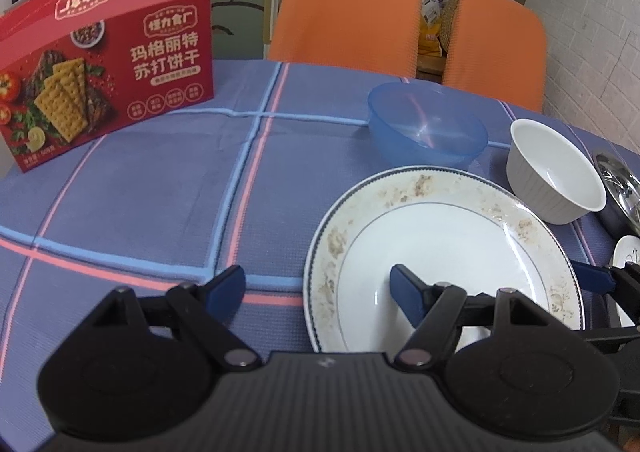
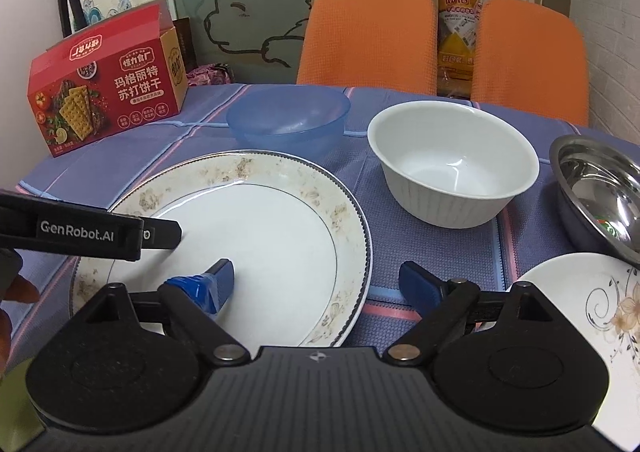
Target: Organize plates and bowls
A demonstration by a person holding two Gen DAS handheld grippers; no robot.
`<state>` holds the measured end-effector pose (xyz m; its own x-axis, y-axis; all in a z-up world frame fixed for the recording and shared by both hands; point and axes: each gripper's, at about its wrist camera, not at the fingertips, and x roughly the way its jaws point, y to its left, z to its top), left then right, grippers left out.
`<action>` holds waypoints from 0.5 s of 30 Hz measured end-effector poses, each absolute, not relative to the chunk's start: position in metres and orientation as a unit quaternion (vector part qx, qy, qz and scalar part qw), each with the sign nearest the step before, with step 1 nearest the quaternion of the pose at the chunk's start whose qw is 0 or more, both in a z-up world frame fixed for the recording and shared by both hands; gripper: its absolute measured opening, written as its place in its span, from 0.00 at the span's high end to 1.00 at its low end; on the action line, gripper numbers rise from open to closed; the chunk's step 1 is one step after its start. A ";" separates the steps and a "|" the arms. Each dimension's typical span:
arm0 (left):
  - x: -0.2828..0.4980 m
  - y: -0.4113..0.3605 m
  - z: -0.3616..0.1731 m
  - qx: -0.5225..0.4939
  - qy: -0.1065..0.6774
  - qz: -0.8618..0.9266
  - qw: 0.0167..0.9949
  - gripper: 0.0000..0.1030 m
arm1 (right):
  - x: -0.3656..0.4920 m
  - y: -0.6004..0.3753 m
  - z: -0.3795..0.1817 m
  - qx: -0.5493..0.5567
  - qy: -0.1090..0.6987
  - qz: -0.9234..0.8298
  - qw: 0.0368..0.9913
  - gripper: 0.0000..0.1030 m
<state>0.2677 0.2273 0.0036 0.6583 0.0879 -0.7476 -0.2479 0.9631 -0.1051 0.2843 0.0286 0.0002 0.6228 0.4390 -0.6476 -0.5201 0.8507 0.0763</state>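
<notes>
A large white plate (image 1: 440, 252) with a soiled patterned rim lies on the checked tablecloth; it also shows in the right wrist view (image 2: 272, 228). My left gripper (image 1: 318, 290) is open, straddling the plate's left rim. My right gripper (image 2: 316, 282) is open, straddling its right rim. Behind the plate stand a blue translucent bowl (image 1: 426, 124) (image 2: 288, 118) and a white ribbed bowl (image 1: 556, 170) (image 2: 454, 162). A steel bowl (image 2: 600, 188) (image 1: 618, 188) sits to the right, with a small flowered plate (image 2: 592, 304) in front of it.
A red cracker box (image 1: 108, 72) (image 2: 108, 88) stands at the table's back left. Two orange chairs (image 1: 348, 8) (image 2: 528, 56) are pushed up to the far edge. The left gripper's body (image 2: 80, 232) reaches in over the plate's left rim.
</notes>
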 end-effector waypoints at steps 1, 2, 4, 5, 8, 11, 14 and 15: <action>0.267 0.227 0.004 -0.099 0.403 0.092 0.905 0.29 | 0.283 0.031 0.001 -0.059 0.348 0.268 0.897 0.24; 0.267 0.227 0.003 -0.098 0.403 0.090 0.905 0.29 | 0.282 0.033 0.002 -0.060 0.350 0.276 0.893 0.24; 0.267 0.227 0.003 -0.098 0.402 0.088 0.906 0.29 | 0.278 0.035 0.001 -0.064 0.347 0.293 0.889 0.24; 0.267 0.227 0.003 -0.098 0.401 0.088 0.906 0.29 | 0.277 0.036 0.000 -0.067 0.344 0.293 0.890 0.24; 0.266 0.225 0.003 -0.098 0.398 0.088 0.908 0.35 | 0.276 0.036 -0.001 -0.068 0.339 0.293 0.891 0.25; 0.266 0.216 0.006 -0.090 0.396 0.072 0.911 0.56 | 0.273 0.039 -0.001 -0.072 0.336 0.306 0.888 0.26; 0.269 0.213 0.008 -0.095 0.403 0.083 0.906 0.56 | 0.272 0.040 -0.001 -0.070 0.336 0.302 0.889 0.26; 0.271 0.215 0.008 -0.099 0.406 0.086 0.904 0.56 | 0.273 0.040 0.001 -0.068 0.340 0.300 0.889 0.26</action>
<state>0.2705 0.2146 0.0085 0.6554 0.0742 -0.7516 -0.2358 0.9655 -0.1103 0.2727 0.0401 0.0005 0.5889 0.4880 -0.6442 -0.5798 0.8104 0.0840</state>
